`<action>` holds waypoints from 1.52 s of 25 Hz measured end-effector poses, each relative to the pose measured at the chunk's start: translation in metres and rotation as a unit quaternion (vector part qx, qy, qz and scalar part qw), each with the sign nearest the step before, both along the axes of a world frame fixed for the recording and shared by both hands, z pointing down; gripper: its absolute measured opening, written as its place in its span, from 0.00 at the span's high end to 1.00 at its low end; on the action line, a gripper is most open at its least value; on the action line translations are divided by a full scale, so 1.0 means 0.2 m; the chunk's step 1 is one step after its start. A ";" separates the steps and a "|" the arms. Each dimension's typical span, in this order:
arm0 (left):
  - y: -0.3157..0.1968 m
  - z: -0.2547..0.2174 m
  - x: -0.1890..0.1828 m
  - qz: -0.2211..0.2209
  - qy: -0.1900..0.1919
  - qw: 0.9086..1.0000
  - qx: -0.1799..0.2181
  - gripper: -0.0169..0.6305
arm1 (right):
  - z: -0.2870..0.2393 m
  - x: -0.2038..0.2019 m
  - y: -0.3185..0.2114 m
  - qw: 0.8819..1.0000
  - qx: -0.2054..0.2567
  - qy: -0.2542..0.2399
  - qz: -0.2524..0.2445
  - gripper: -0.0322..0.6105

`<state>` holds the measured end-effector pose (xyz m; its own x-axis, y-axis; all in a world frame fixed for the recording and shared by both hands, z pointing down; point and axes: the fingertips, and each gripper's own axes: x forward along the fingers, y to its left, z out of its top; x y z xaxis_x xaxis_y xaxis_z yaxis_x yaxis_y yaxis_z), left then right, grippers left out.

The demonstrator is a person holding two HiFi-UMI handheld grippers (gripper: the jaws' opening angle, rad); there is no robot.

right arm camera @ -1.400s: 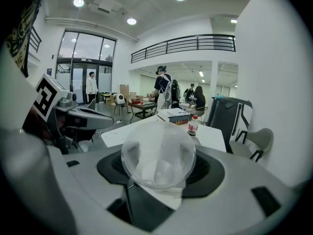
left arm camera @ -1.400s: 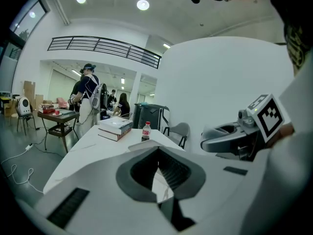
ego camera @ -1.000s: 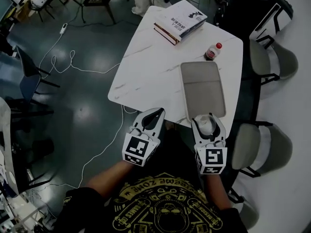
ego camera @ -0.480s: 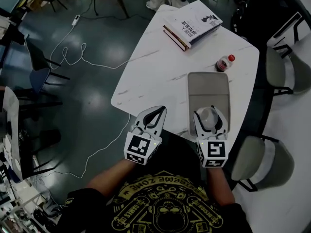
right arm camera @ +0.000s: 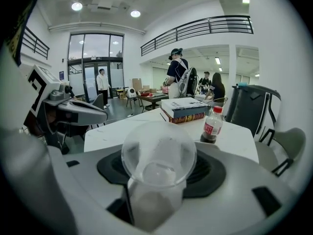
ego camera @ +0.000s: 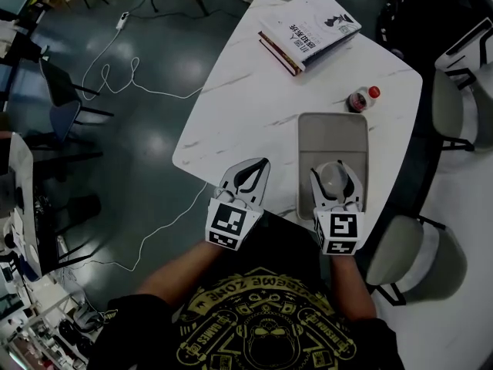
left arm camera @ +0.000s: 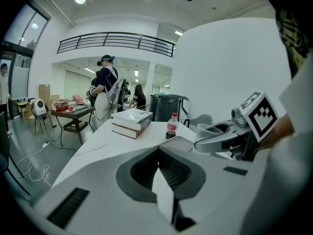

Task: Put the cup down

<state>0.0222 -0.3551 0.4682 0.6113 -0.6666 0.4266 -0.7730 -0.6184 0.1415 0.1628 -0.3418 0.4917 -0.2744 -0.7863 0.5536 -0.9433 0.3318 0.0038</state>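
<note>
A clear plastic cup (ego camera: pixel 333 180) sits between the jaws of my right gripper (ego camera: pixel 336 173), which is shut on it. It hangs over the near end of a grey tray (ego camera: pixel 333 133) on the white marble table (ego camera: pixel 246 106). In the right gripper view the cup (right arm camera: pixel 157 156) fills the middle, its mouth facing the camera. My left gripper (ego camera: pixel 261 163) is over the table's near edge, left of the tray, with its jaws together and nothing in them. In the left gripper view the right gripper (left arm camera: pixel 218 137) and cup (left arm camera: pixel 207 130) show at the right.
A small red-capped bottle (ego camera: pixel 362 98) stands just beyond the tray's far end. Two stacked books (ego camera: pixel 308 28) lie at the table's far side. Grey chairs (ego camera: pixel 400 257) stand along the right. Cables (ego camera: pixel 115 75) trail on the floor at the left, and people stand in the background.
Both grippers have moved forward and down toward the table. The cup has gone from off the table's near edge to above the near end of the tray.
</note>
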 end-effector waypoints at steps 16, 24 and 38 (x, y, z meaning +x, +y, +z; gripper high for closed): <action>0.05 0.26 0.09 0.024 -0.033 0.998 -0.045 0.96 | 0.31 0.10 -0.01 0.999 -0.040 0.008 0.011 0.54; 0.09 0.30 0.13 0.031 -0.037 0.997 -0.055 0.96 | 0.38 0.10 0.00 0.999 -0.041 0.007 0.005 0.54; 0.12 0.28 0.13 0.033 -0.037 0.997 -0.056 0.96 | 0.42 0.10 0.04 0.999 -0.041 0.002 -0.001 0.52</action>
<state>0.0482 -0.3308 0.5252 0.6161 -0.5723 0.5411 -0.7426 -0.6512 0.1567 0.1825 -0.3332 0.5766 -0.2735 -0.7370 0.6181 -0.9425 0.3336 -0.0192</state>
